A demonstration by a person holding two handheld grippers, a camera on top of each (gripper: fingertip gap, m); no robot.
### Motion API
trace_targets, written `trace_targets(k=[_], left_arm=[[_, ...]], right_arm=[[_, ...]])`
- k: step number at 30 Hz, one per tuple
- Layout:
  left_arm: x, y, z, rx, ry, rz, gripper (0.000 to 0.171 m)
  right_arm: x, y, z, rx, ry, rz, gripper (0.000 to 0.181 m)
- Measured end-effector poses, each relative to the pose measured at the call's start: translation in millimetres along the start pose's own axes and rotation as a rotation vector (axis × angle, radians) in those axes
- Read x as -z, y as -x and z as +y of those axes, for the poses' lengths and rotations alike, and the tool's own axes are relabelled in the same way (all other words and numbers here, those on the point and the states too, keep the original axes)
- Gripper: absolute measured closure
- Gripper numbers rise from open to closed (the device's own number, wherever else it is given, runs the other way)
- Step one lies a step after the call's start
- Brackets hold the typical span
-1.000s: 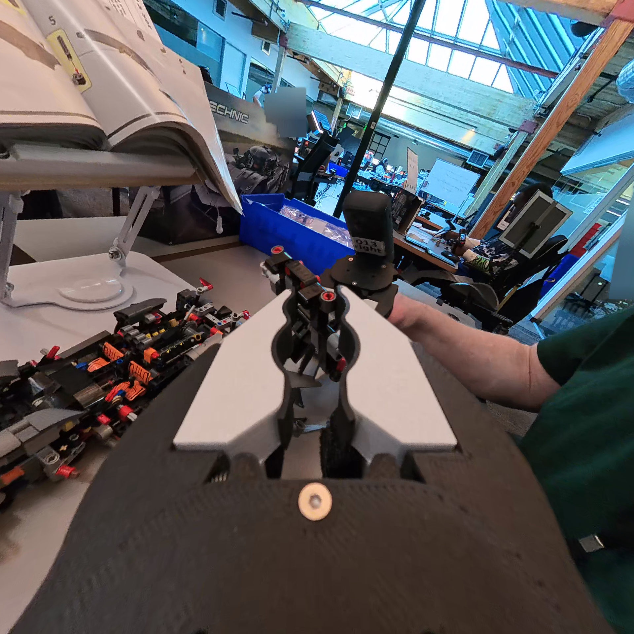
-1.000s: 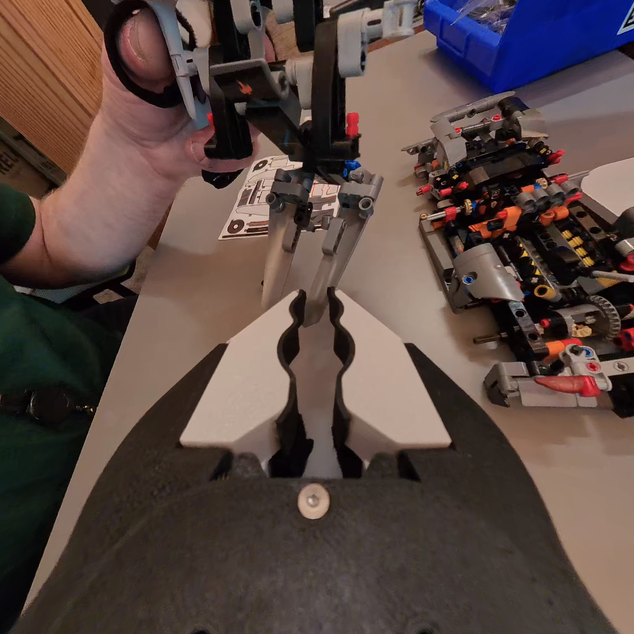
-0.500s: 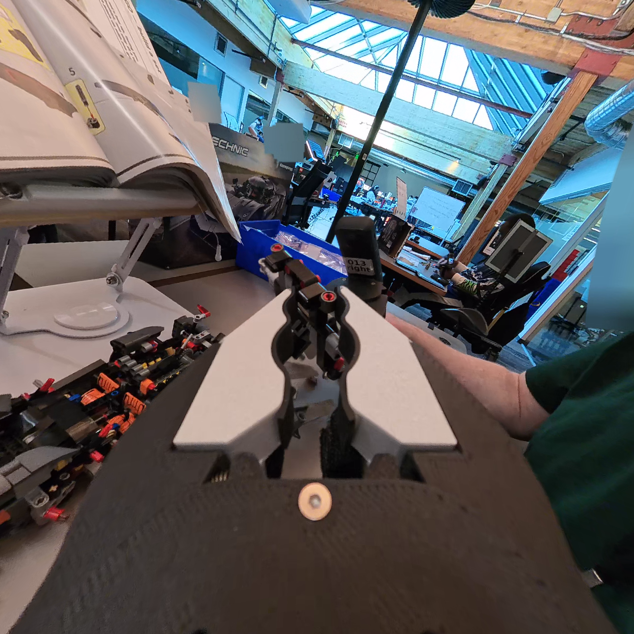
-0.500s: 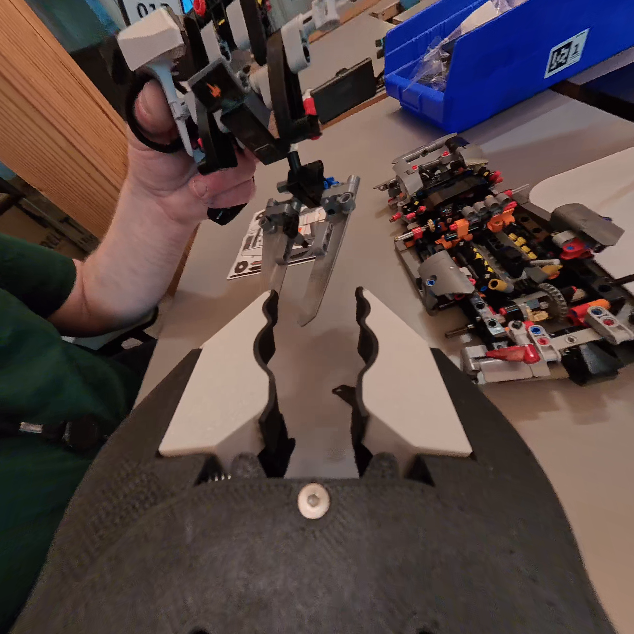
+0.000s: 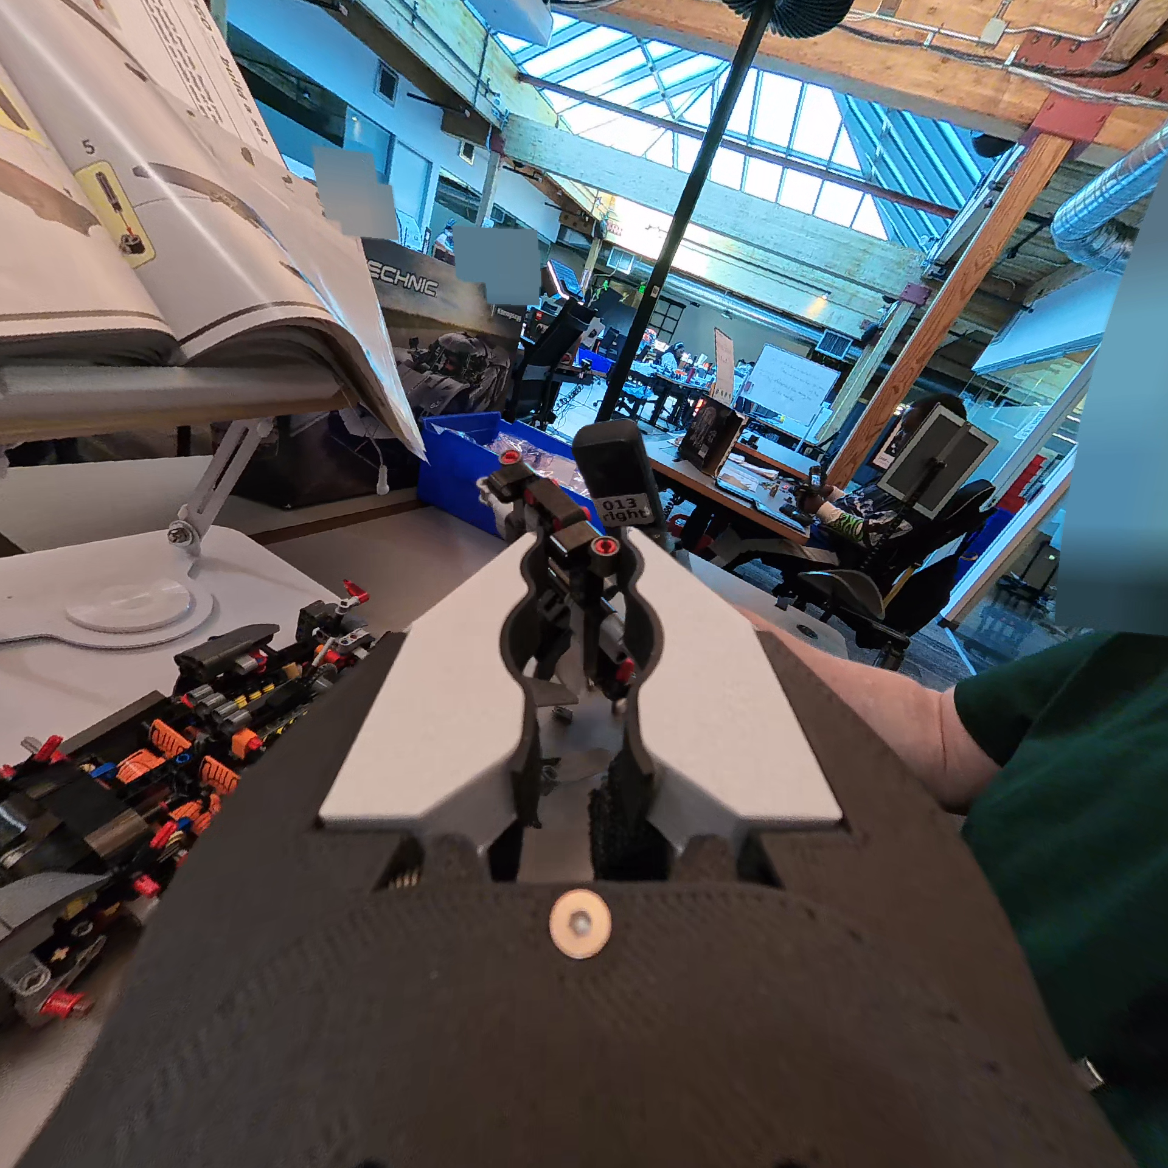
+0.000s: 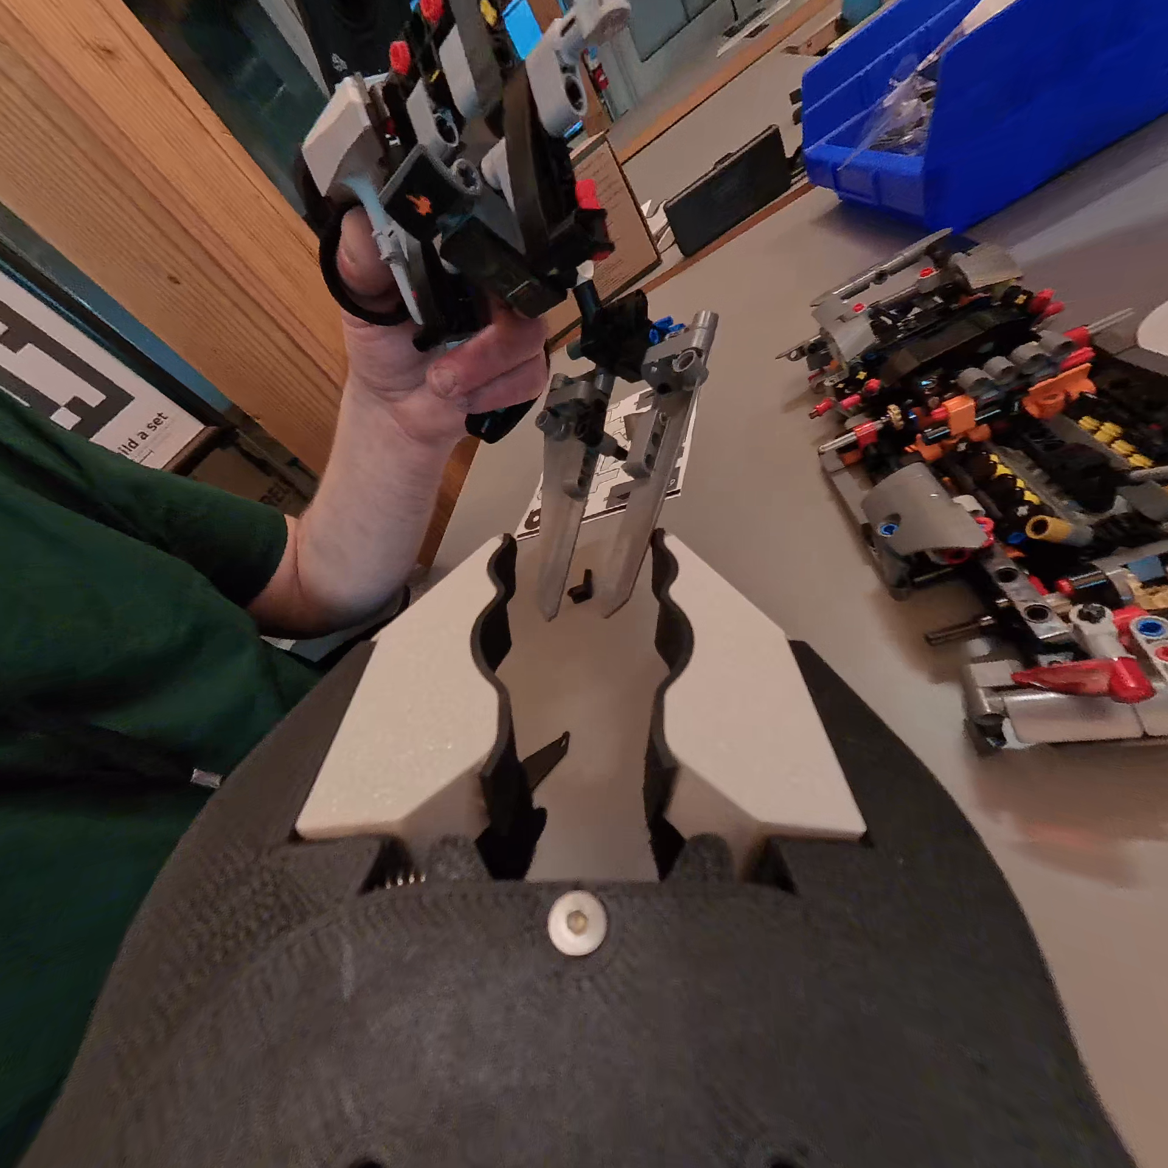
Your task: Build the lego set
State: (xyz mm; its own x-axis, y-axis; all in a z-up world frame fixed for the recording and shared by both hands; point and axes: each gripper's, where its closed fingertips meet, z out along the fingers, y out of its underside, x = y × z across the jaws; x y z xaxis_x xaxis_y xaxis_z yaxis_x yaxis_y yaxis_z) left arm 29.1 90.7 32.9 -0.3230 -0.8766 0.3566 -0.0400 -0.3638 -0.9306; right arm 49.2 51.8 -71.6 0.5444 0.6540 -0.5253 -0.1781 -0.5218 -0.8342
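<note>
My left gripper (image 5: 584, 550) is shut on a black lego sub-assembly (image 5: 569, 543) with red pins and holds it in the air. In the right wrist view that sub-assembly (image 6: 607, 455) hangs from the left gripper (image 6: 455, 208), with two long grey blade panels pointing down between my fingertips. My right gripper (image 6: 581, 543) is open and empty, just below the blade tips without touching them. It also shows in the left wrist view (image 5: 613, 468) as a black handle beyond the sub-assembly. The large lego chassis (image 6: 1011, 474) lies on the table to the right, and at the left in the left wrist view (image 5: 158, 758).
A blue parts bin (image 6: 1011, 126) stands at the back of the table. A sticker sheet (image 6: 607, 499) and a small black piece (image 6: 580, 593) lie under the blades. An open instruction book (image 5: 158, 221) rests on a white stand at the left.
My right gripper has opened, let go of the grey blade tip and drawn back. The left gripper has lifted and tilted the sub-assembly upward.
</note>
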Motion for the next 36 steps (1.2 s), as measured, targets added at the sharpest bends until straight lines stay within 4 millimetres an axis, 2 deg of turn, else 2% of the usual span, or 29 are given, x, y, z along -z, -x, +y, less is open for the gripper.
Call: trace_targets(k=[8,11,13,20,29,36], left_arm=[[-13.9,-11.6,6.1,0.012,0.041,0.060,0.153],[-20.8,-15.4,9.1,0.024,0.047,0.088,0.153],[-24.0,-15.6,11.7,0.043,0.045,0.104,0.153],[-24.7,-6.5,6.4,0.100,-0.001,0.130,0.152],[-18.5,13.5,-13.0,0.156,-0.085,0.135,0.153],[-21.1,18.8,-16.0,0.169,-0.110,0.136,0.153]], right_arm=[[3.9,-3.2,2.6,-0.087,-0.025,-0.060,0.140],[5.8,0.4,3.7,-0.128,-0.033,-0.123,0.151],[4.4,1.1,9.7,-0.115,-0.007,-0.119,0.167],[5.8,3.0,10.4,-0.125,-0.009,-0.139,0.171],[17.0,0.4,-1.4,-0.152,-0.078,-0.139,0.175],[21.6,-5.6,-8.7,-0.189,-0.134,-0.123,0.178]])
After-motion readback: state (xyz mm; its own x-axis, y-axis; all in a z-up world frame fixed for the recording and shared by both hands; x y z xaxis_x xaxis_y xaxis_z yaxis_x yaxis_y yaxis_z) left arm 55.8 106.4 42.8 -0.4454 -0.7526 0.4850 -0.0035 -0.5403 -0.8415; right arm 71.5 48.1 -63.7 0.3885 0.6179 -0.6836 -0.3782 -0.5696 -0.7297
